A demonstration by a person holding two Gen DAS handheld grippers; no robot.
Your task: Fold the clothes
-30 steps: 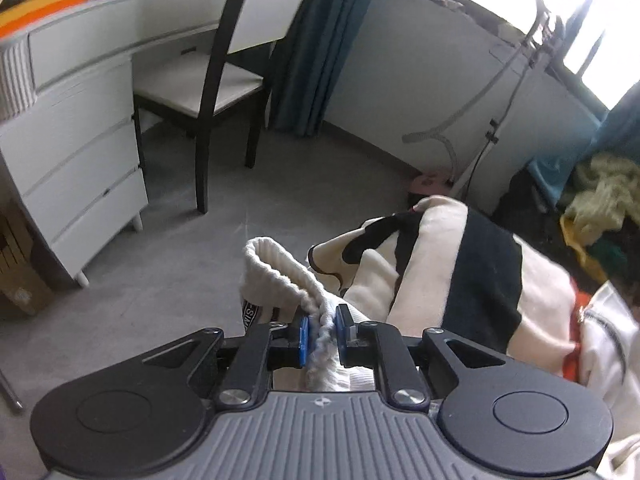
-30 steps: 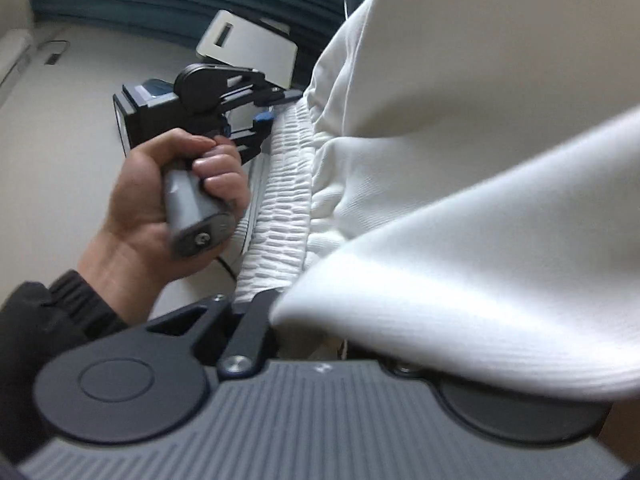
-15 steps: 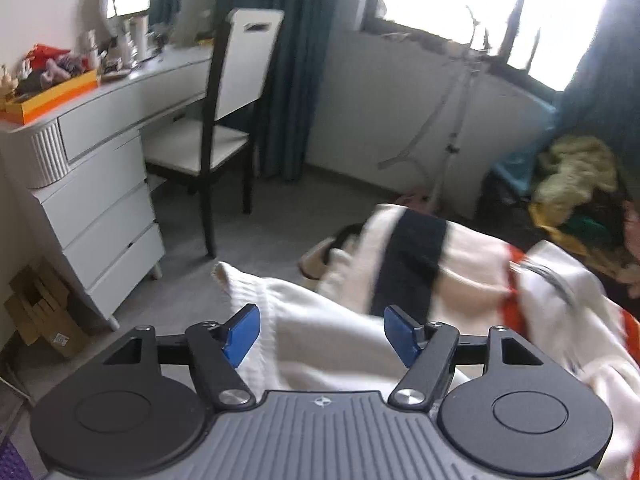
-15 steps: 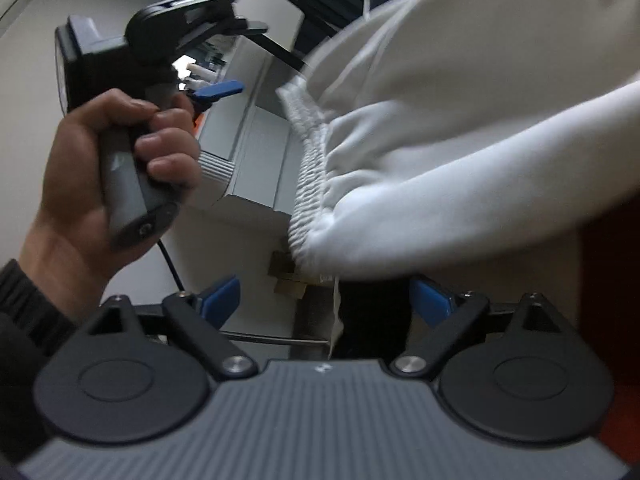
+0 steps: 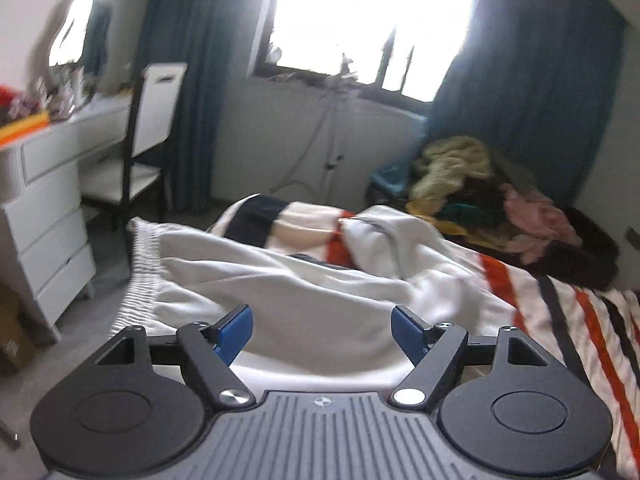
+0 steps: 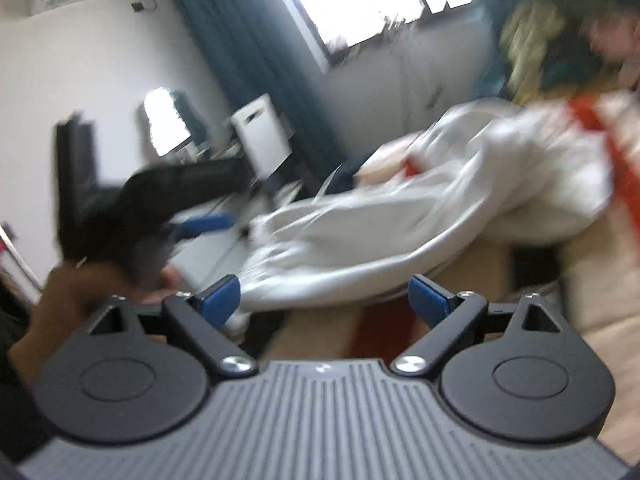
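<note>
Daylight floods a bedroom through a wide window (image 5: 360, 20) hung with dark teal curtains (image 5: 520, 100), and closest to both cameras is a bed covered by a striped blanket (image 5: 580, 320) in cream, black and orange.

Nearest in the left wrist view, the left gripper (image 5: 322, 330) has its blue-padded fingers (image 5: 234, 330) spread wide apart, pinching nothing. Just beyond and between them lies the white garment (image 5: 300, 292), rumpled on the blanket, with its ribbed elastic band (image 5: 138, 276) along the left edge by the side of the bed.

From the right wrist view, much of it blurred, the right gripper (image 6: 324, 298) likewise stands wide open and empty, its pads (image 6: 426, 298) close before the near edge of the same white garment (image 6: 440, 208). To its left a hand (image 6: 76, 292) grips the handle of the left gripper (image 6: 202, 224), which shows as a dark smear with one blue finger visible.

Farther back on the bed sits a heap of other clothes (image 5: 480, 196) in yellow, green, pink and dark tones. Across the grey floor, on the left, are a white dresser (image 5: 44, 200) with drawers, a cluttered top and a mirror (image 5: 72, 32), and a chair (image 5: 140, 144) with a white seat and dark frame.
</note>
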